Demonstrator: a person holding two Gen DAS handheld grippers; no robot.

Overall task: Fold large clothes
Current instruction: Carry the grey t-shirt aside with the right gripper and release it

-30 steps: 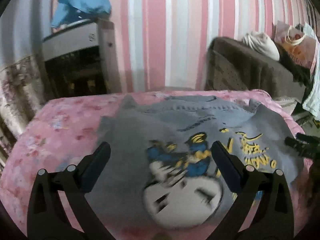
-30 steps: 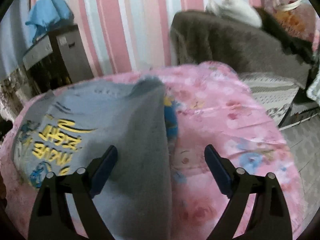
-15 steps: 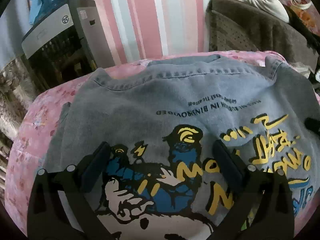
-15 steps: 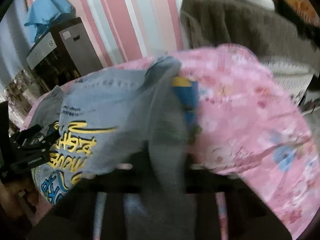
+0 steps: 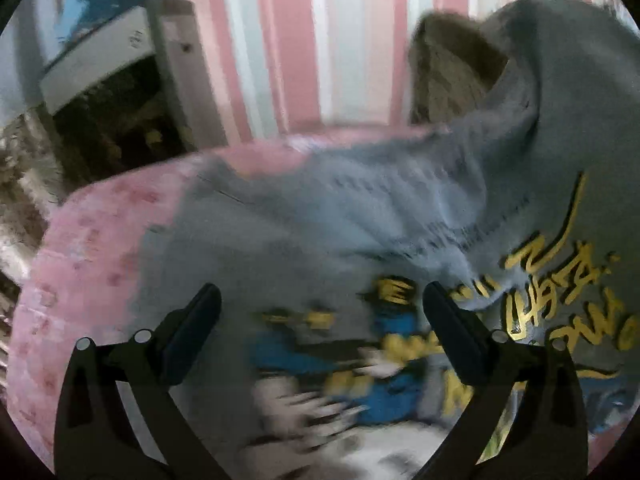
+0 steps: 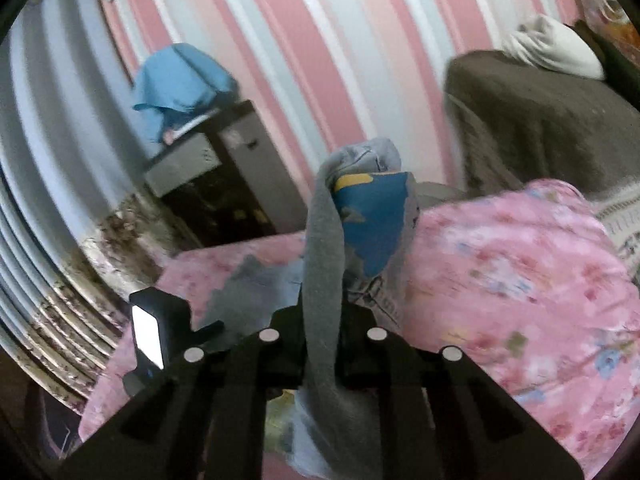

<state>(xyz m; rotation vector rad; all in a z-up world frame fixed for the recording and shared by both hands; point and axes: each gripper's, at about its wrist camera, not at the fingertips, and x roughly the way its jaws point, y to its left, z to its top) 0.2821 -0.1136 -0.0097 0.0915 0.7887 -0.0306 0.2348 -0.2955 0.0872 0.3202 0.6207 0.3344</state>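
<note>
The grey sweatshirt (image 5: 304, 248), printed with a blue, white and yellow cartoon figure and yellow lettering, lay spread over the pink floral cover (image 5: 92, 248) of a bed, its print facing up in the left wrist view, though much of it was blurred. The left gripper (image 5: 320, 320) hovered over the print with its jaws standing wide apart and nothing between them; whether the fingertips touched the cloth could not be told. The sweatshirt's right-hand side was raised well off the bed, rising as a grey fold toward the upper right of that view. In the right wrist view the right gripper (image 6: 322, 344) had its jaws drawn in tight, closing on a narrow band of the sweatshirt (image 6: 324, 264), which ran up between the fingers and ended in a bunched tip showing a patch of blue and yellow print. The rest of the garment hung down from that grip onto the pink cover (image 6: 520, 280). A black object with a lit white face (image 6: 148, 332) showed just left of the right gripper; what it was could not be told. Behind the bed stood a wall of pink, white and pale blue stripes (image 6: 320, 60), a dark cabinet (image 6: 216, 184) with a blue cloth (image 6: 180, 80) heaped on top, and a brown sofa (image 6: 540, 128) bearing a white bundle (image 6: 556, 46).
</note>
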